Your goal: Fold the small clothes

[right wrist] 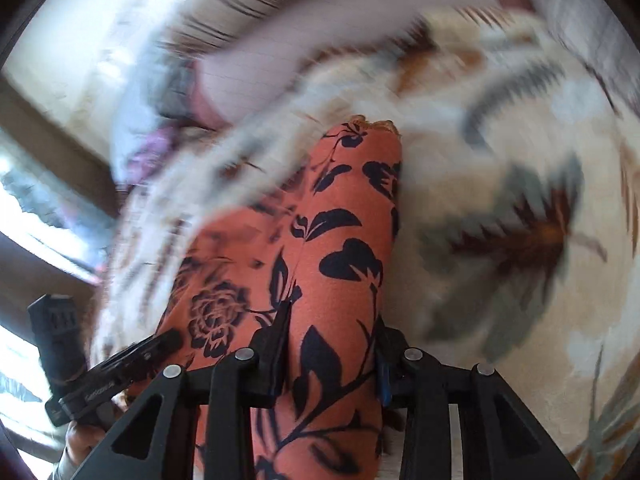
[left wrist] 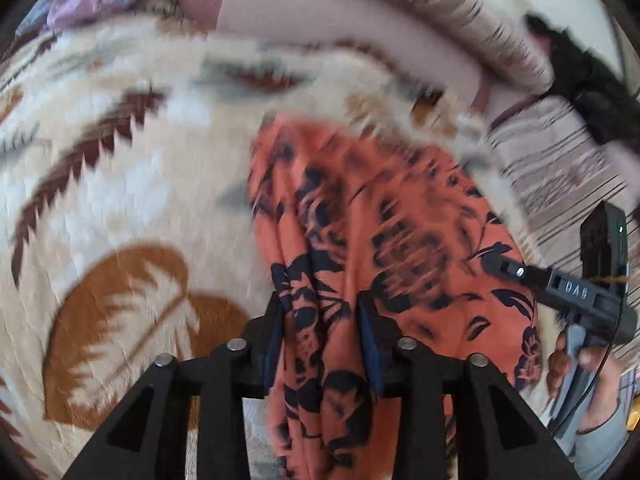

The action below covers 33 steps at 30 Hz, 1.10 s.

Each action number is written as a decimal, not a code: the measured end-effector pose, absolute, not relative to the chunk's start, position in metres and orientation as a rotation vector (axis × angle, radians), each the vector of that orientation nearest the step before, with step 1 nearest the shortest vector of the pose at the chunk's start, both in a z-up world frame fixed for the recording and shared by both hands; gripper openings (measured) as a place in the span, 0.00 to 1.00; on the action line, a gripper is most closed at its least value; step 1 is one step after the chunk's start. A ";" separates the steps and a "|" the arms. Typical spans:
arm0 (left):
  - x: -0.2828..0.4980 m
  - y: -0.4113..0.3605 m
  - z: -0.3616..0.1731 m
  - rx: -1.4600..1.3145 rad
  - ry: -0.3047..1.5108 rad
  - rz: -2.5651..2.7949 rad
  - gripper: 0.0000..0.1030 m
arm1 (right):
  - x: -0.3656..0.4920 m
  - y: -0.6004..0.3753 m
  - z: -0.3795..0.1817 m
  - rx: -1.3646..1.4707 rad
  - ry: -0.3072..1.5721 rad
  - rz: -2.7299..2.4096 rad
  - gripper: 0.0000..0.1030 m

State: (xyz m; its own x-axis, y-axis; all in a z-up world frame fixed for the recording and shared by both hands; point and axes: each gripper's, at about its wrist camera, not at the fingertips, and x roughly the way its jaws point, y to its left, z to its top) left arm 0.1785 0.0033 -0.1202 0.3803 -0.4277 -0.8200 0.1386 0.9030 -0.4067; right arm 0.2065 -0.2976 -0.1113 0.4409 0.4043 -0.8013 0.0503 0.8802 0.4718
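An orange garment with a dark floral print [left wrist: 380, 220] hangs between both grippers above a cream blanket with brown leaf shapes [left wrist: 120, 160]. My left gripper [left wrist: 320, 312] is shut on a bunched fold of the garment. My right gripper [right wrist: 332, 320] is shut on another part of the same garment [right wrist: 340, 240], which runs forward between its fingers. The right gripper also shows in the left wrist view [left wrist: 496, 262], touching the cloth's right edge, with a hand on its handle. The left gripper shows at lower left in the right wrist view [right wrist: 172, 338]. Both views are motion-blurred.
The patterned blanket [right wrist: 520, 220] covers the bed. A pale pink pillow [left wrist: 340, 20] and a lilac bundle [left wrist: 92, 0] lie at the far side. A dark item [left wrist: 580, 80] sits at the right, over a striped cover [left wrist: 560, 168].
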 end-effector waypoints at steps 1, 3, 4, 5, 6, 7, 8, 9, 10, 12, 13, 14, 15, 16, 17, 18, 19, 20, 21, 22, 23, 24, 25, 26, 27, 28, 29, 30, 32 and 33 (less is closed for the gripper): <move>0.173 0.008 -0.117 -0.301 1.101 -0.363 0.55 | 0.203 -0.306 -0.124 0.523 1.124 0.220 0.50; 0.165 0.015 -0.105 -0.277 1.065 -0.345 0.64 | 0.192 -0.319 -0.122 0.576 1.063 0.221 0.53; 0.161 0.020 -0.096 -0.279 1.041 -0.355 0.65 | 0.188 -0.323 -0.117 0.570 1.049 0.214 0.53; 0.158 0.023 -0.091 -0.289 1.024 -0.366 0.67 | 0.187 -0.325 -0.113 0.577 1.037 0.225 0.55; 0.157 0.026 -0.086 -0.304 1.011 -0.375 0.75 | 0.187 -0.326 -0.109 0.586 1.026 0.244 0.58; 0.158 0.026 -0.085 -0.318 1.006 -0.379 0.86 | 0.190 -0.326 -0.107 0.588 1.024 0.251 0.67; 0.162 0.025 -0.089 -0.328 1.013 -0.380 0.89 | 0.195 -0.324 -0.108 0.587 1.031 0.256 0.72; 0.170 0.021 -0.096 -0.329 1.038 -0.369 0.90 | 0.198 -0.322 -0.112 0.591 1.048 0.266 0.72; 0.175 0.017 -0.105 -0.330 1.075 -0.359 0.90 | 0.204 -0.318 -0.120 0.608 1.078 0.284 0.72; 0.190 0.007 -0.128 -0.369 1.182 -0.410 0.67 | 0.210 -0.303 -0.135 0.630 1.138 0.323 0.60; 0.192 0.005 -0.132 -0.389 1.199 -0.474 0.32 | 0.211 -0.297 -0.133 0.577 1.141 0.300 0.52; 0.193 0.005 -0.127 -0.381 1.188 -0.462 0.31 | 0.206 -0.289 -0.126 0.538 1.131 0.300 0.43; 0.193 0.004 -0.118 -0.354 1.162 -0.460 0.27 | 0.204 -0.285 -0.116 0.499 1.113 0.298 0.39; 0.191 0.002 -0.107 -0.318 1.112 -0.469 0.25 | 0.200 -0.283 -0.100 0.469 1.076 0.303 0.35; 0.190 0.002 -0.095 -0.294 1.058 -0.474 0.25 | 0.197 -0.283 -0.087 0.454 1.037 0.303 0.33; 0.190 0.002 -0.089 -0.298 1.027 -0.477 0.25 | 0.194 -0.285 -0.074 0.444 0.993 0.296 0.32; 0.194 0.003 -0.084 -0.334 1.012 -0.491 0.26 | 0.191 -0.288 -0.062 0.452 0.954 0.292 0.32; 0.198 0.003 -0.084 -0.351 1.015 -0.499 0.26 | 0.190 -0.293 -0.060 0.473 0.946 0.288 0.33; 0.202 0.001 -0.088 -0.346 1.029 -0.504 0.29 | 0.191 -0.299 -0.066 0.502 0.951 0.279 0.33; 0.205 -0.004 -0.098 -0.319 1.058 -0.499 0.34 | 0.192 -0.304 -0.076 0.526 0.967 0.263 0.33; 0.206 -0.008 -0.109 -0.284 1.095 -0.482 0.35 | 0.193 -0.308 -0.092 0.546 1.001 0.241 0.38; 0.207 -0.011 -0.124 -0.244 1.160 -0.453 0.49 | 0.193 -0.312 -0.110 0.554 1.059 0.200 0.42; 0.204 -0.006 -0.127 -0.268 1.157 -0.452 0.59 | 0.191 -0.314 -0.124 0.566 1.120 0.158 0.59; 0.199 0.002 -0.123 -0.299 1.132 -0.429 0.61 | 0.184 -0.320 -0.129 0.612 1.105 0.152 0.64; 0.195 0.009 -0.116 -0.311 1.114 -0.404 0.65 | 0.175 -0.326 -0.124 0.631 1.058 0.150 0.65; 0.190 0.014 -0.108 -0.316 1.092 -0.392 0.66 | 0.167 -0.330 -0.114 0.609 1.018 0.124 0.65; 0.184 0.020 -0.097 -0.321 1.056 -0.396 0.66 | 0.161 -0.331 -0.103 0.602 0.979 0.126 0.66; 0.177 0.024 -0.090 -0.328 1.021 -0.405 0.70 | 0.156 -0.332 -0.090 0.615 0.937 0.154 0.66; 0.164 0.029 -0.082 -0.327 0.954 -0.392 0.74 | 0.145 -0.325 -0.066 0.649 0.864 0.236 0.70; 0.161 0.025 -0.086 -0.298 0.966 -0.389 0.74 | 0.142 -0.318 -0.058 0.654 0.845 0.288 0.74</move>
